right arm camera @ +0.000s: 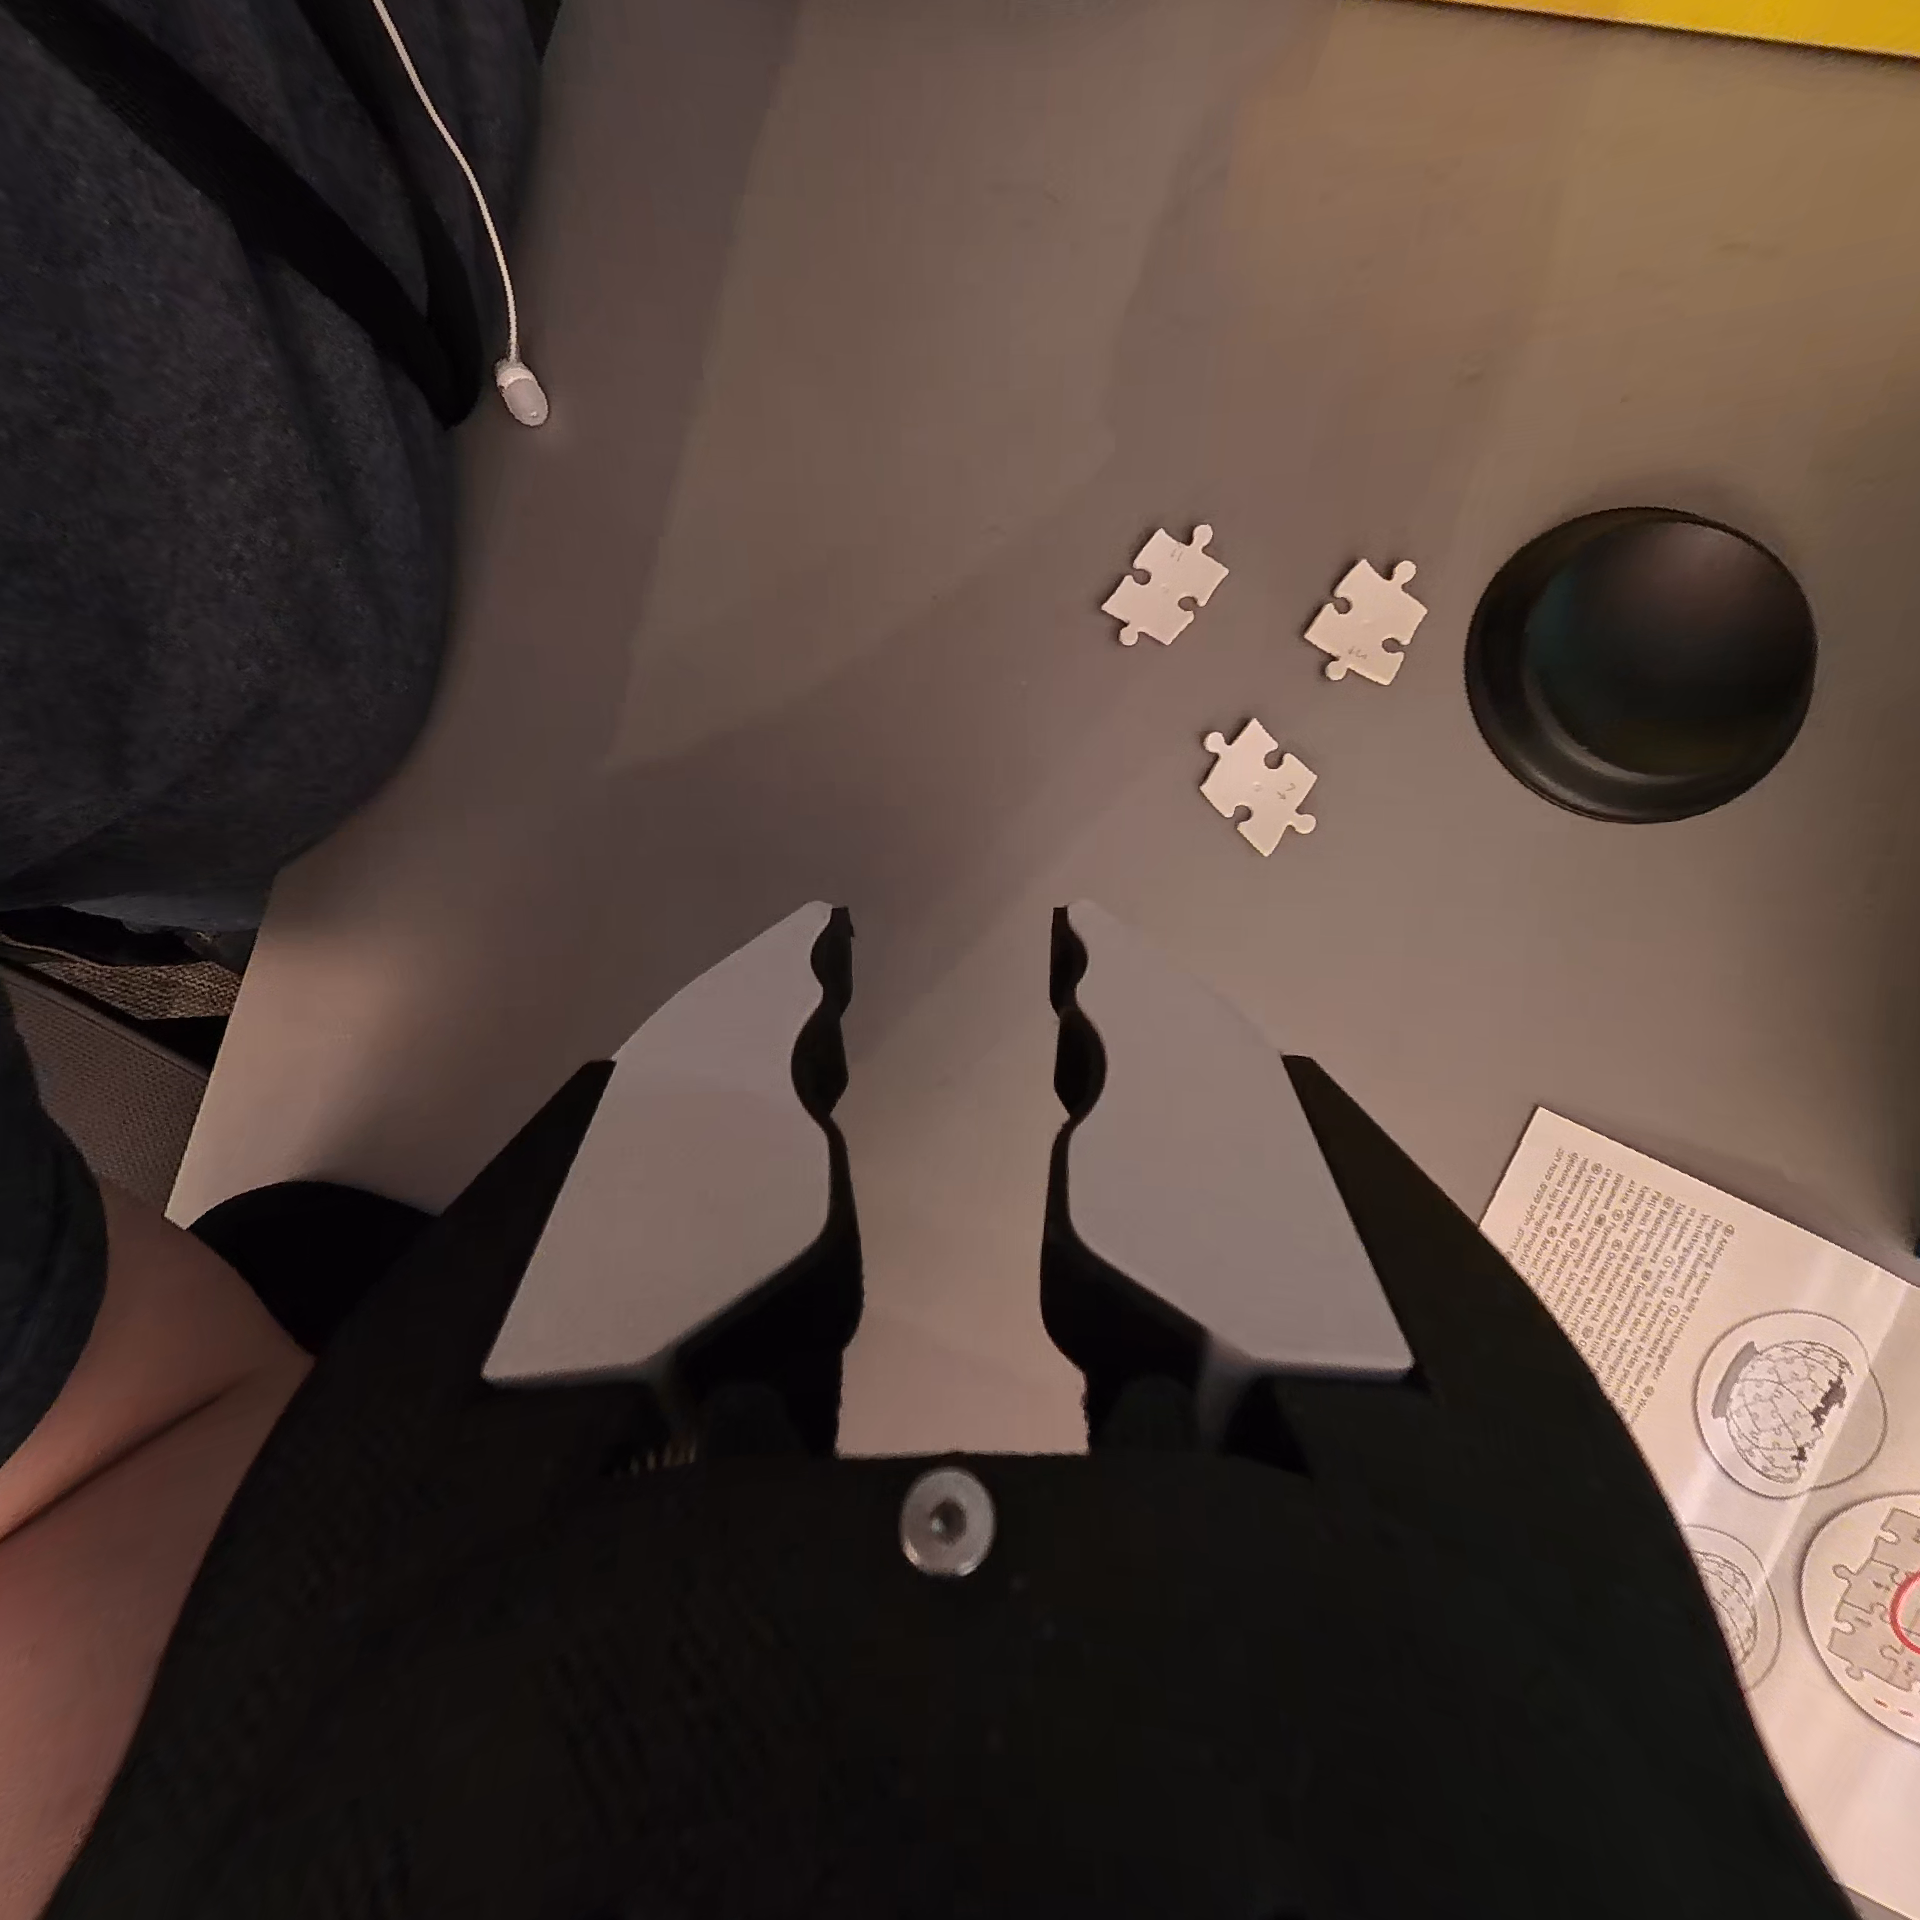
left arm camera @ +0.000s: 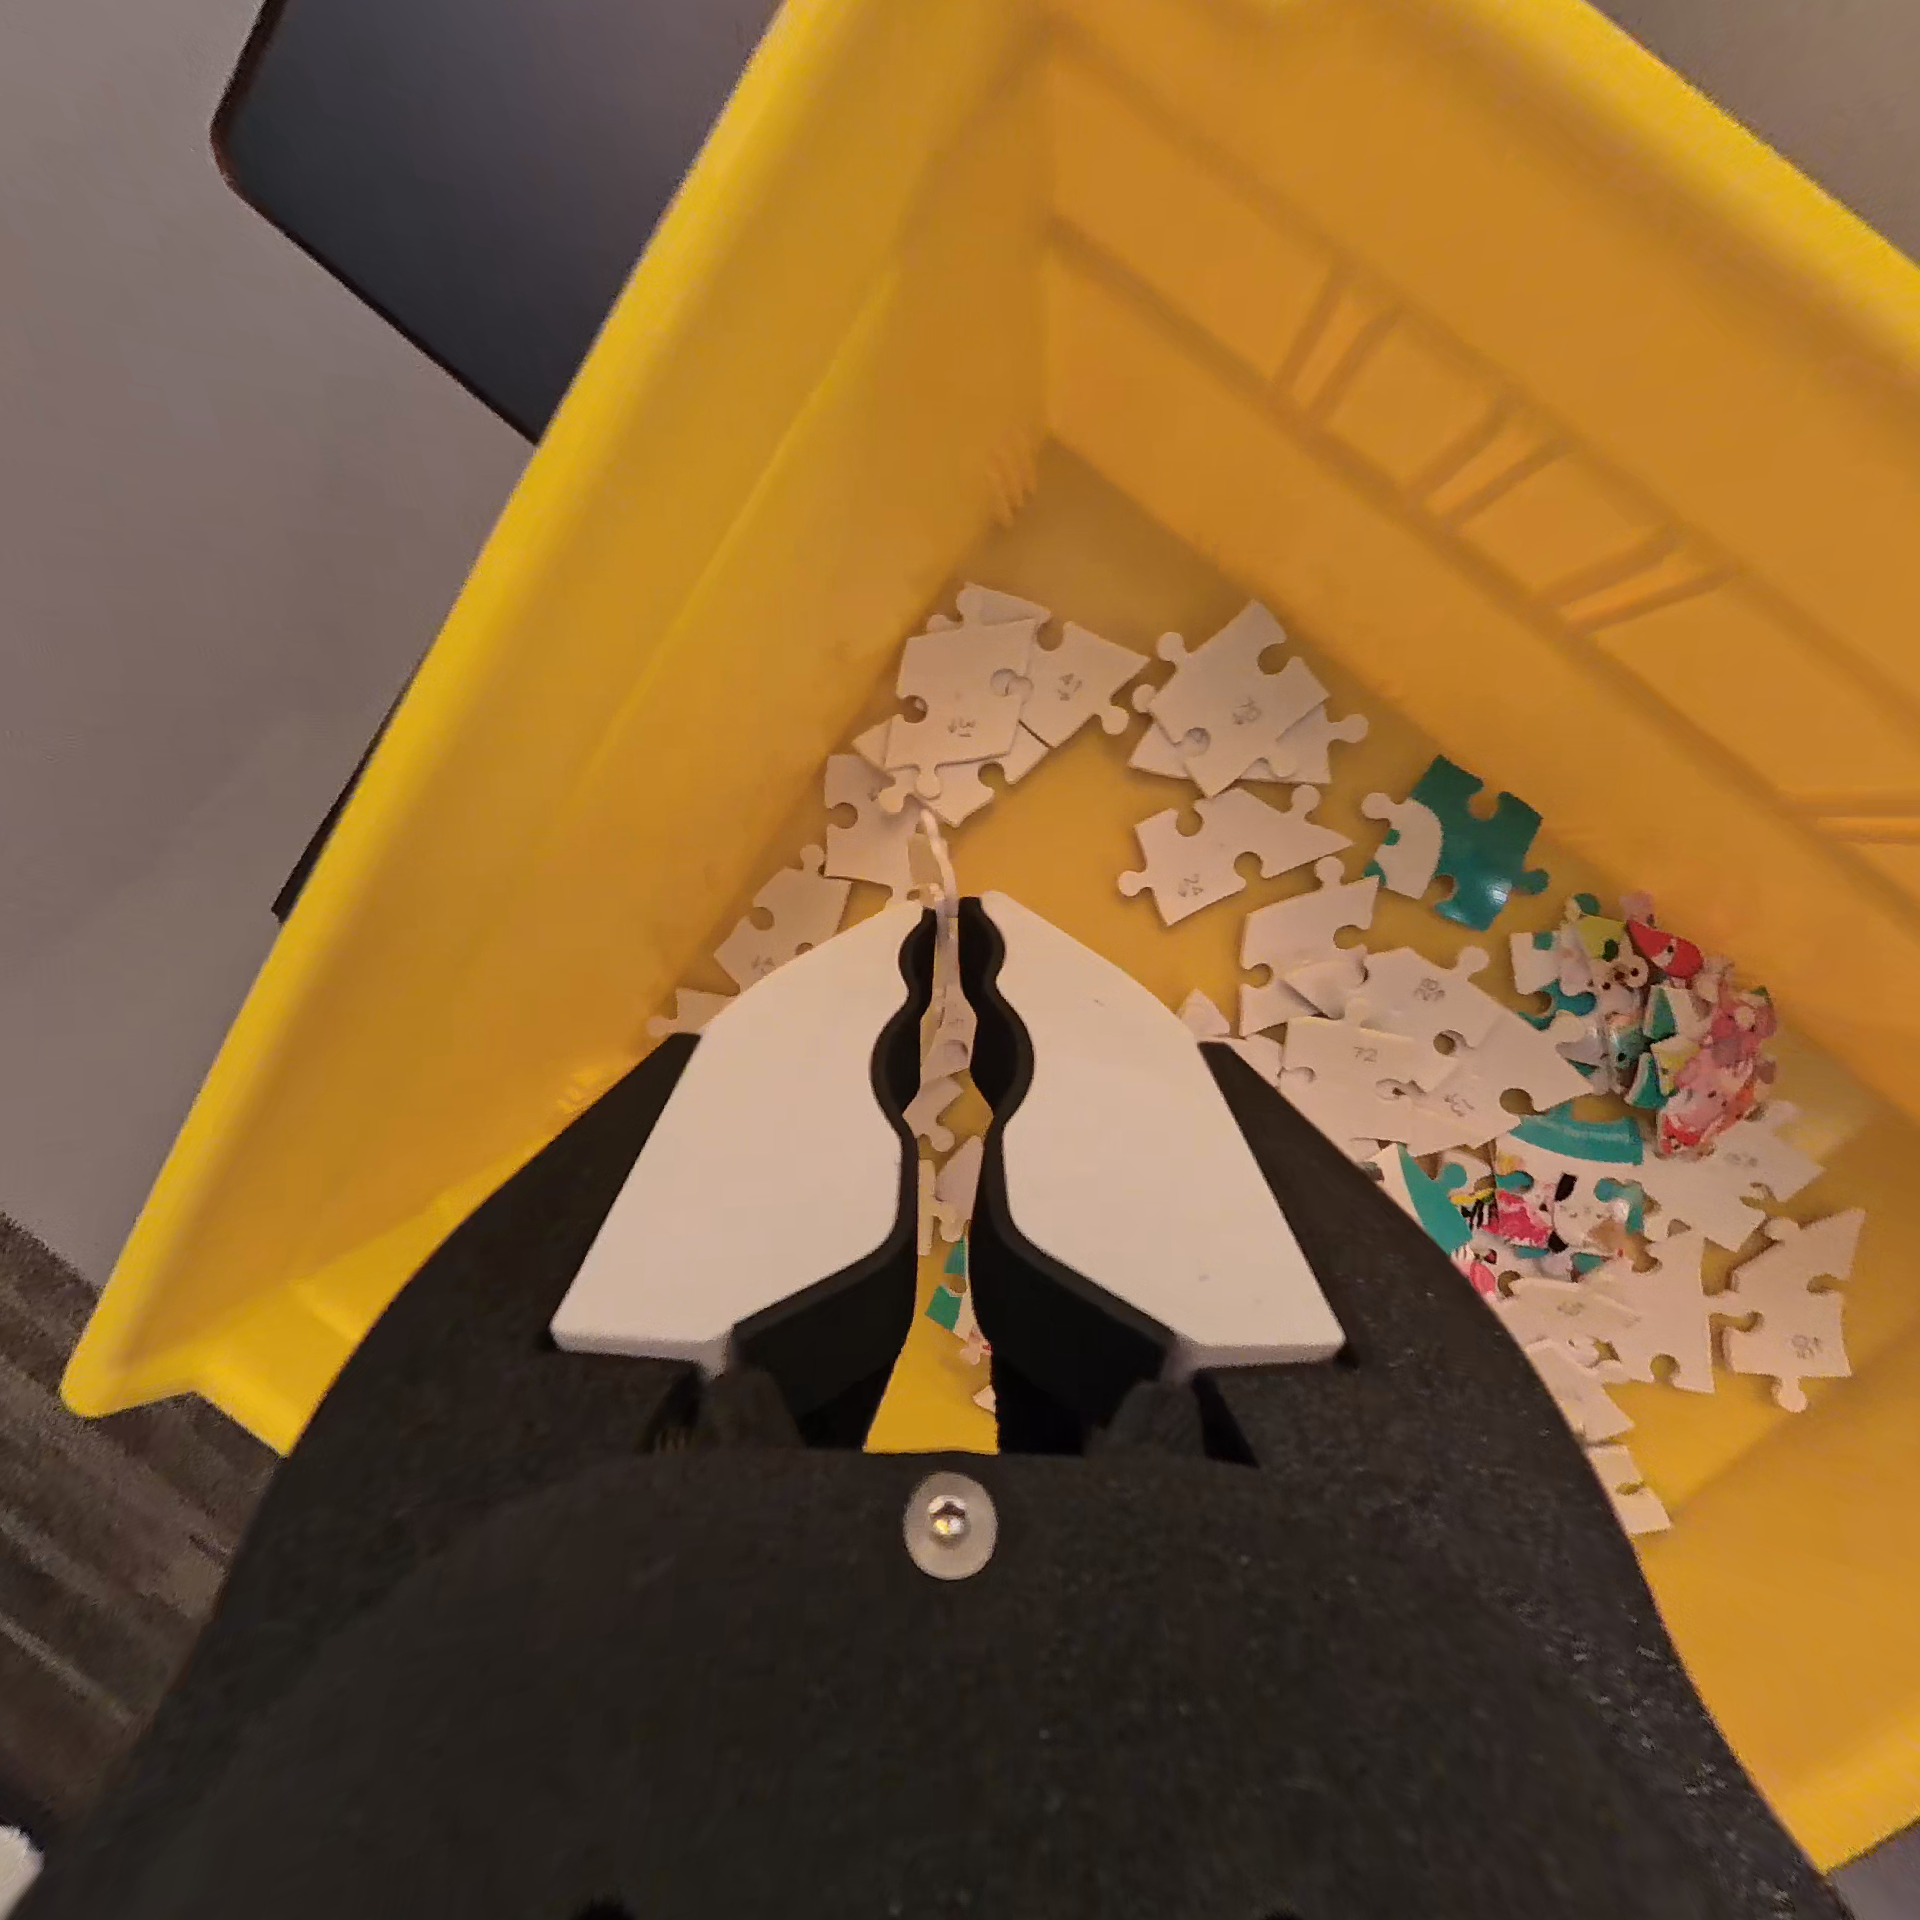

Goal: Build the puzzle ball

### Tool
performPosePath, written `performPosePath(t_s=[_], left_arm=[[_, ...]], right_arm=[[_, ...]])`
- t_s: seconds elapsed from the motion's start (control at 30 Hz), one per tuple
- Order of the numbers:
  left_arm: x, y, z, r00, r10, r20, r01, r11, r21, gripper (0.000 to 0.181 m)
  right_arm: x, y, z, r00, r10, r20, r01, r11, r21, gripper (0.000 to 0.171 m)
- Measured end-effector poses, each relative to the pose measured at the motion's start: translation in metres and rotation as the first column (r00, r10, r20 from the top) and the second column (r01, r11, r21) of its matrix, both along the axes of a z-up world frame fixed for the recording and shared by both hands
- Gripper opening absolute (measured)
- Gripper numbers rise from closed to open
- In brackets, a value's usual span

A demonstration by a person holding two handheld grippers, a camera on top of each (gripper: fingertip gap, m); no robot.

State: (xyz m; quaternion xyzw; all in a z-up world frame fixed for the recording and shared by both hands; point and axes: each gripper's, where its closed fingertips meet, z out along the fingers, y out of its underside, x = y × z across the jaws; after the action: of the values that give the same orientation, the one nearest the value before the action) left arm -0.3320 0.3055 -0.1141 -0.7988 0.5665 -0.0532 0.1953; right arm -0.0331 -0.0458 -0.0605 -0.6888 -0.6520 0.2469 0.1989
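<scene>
In the left wrist view, my left gripper (left arm camera: 945, 909) is inside a yellow bin (left arm camera: 727, 582) and shut on a puzzle piece (left arm camera: 933, 847), held edge-on between the tips. Several loose puzzle pieces (left arm camera: 1226, 712) lie on the bin floor, most white side up, some colourful ones (left arm camera: 1470, 852) at the right. In the right wrist view, my right gripper (right arm camera: 951, 920) is open and empty above a grey table (right arm camera: 883, 416). Three white puzzle pieces (right arm camera: 1166, 587) (right arm camera: 1366, 621) (right arm camera: 1259, 787) lie on the table ahead to the right.
A black round stand (right arm camera: 1642, 665) sits right of the three pieces. A printed instruction sheet (right arm camera: 1704, 1340) lies at the right. A person's dark hooded top (right arm camera: 208, 468) with a white drawstring (right arm camera: 499, 281) fills the left. The bin's yellow edge (right arm camera: 1704, 26) shows at top right. About 45 cm separates my left fingertips from my right.
</scene>
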Motion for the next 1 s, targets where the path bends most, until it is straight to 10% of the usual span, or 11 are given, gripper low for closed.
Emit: performPosePath(t_s=[0.63, 1.0], left_arm=[[0.007, -0.061, 0.063, 0.984, -0.16, 0.083, 0.119, 0.922, 0.368, 0.004], [0.113, -0.206, 0.151, 0.842, -0.519, 0.145, 0.345, 0.727, 0.594, 0.004]], right_arm=[[-0.032, 0.03, 0.013, 0.99, -0.042, -0.135, 0.062, 0.987, 0.15, 0.04], [-0.073, 0.074, 0.081, 0.883, -0.095, -0.46, 0.337, 0.81, 0.48, 0.043]])
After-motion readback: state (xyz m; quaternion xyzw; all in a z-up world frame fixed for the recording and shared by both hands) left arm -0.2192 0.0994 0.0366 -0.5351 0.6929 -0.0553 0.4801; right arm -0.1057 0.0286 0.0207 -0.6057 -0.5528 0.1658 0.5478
